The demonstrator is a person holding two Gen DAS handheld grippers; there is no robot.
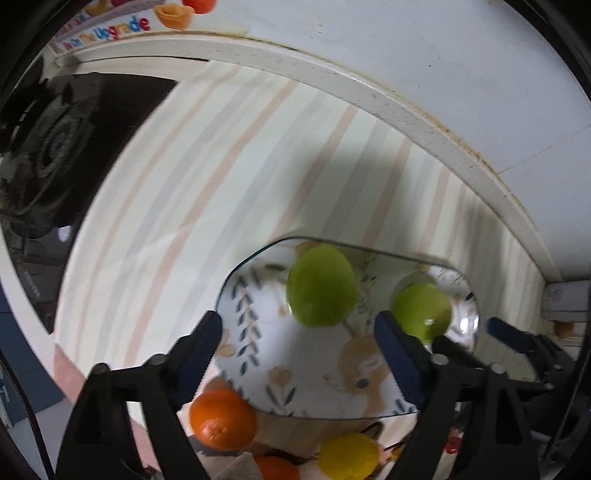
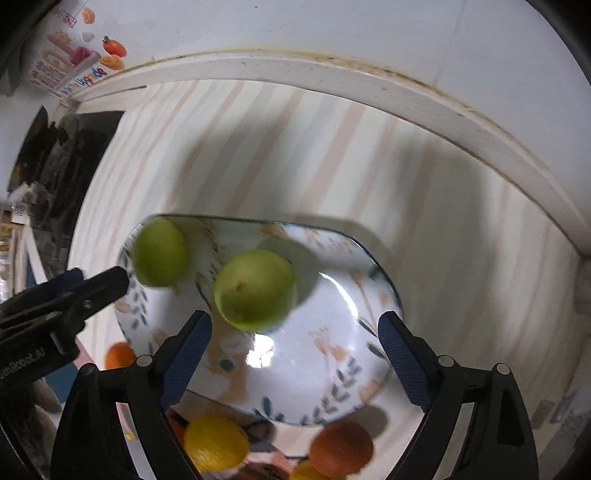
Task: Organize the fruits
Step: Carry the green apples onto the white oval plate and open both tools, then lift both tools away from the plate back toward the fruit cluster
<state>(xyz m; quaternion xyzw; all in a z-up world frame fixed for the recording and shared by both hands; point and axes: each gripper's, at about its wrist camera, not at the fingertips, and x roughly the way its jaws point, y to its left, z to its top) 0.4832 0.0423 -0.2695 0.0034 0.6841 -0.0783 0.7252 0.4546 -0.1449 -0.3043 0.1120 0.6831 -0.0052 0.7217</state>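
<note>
Both grippers, left gripper [image 1: 299, 354] and right gripper [image 2: 295, 350], are hovering jaws open, empty, over plate [image 2: 332, 295]; next, centre squarely on an orange [image 1: 221, 419].

Beyond the tongs: pale wall [image 2: 332, 26], plain and slightly stained. Along its foot, a cream raised ledge [image 2: 280, 72], curved by the lens, grime at the joint. Below the tongs: countertop covering [image 1: 207, 155] in pastel stripes, peach, grey and cream, crossed by soft shadows. Far left of the tongs: black stove surface [image 1: 55, 147], glossy. Upper left: colourful printed packaging [image 2: 66, 62] against the wall.
</note>
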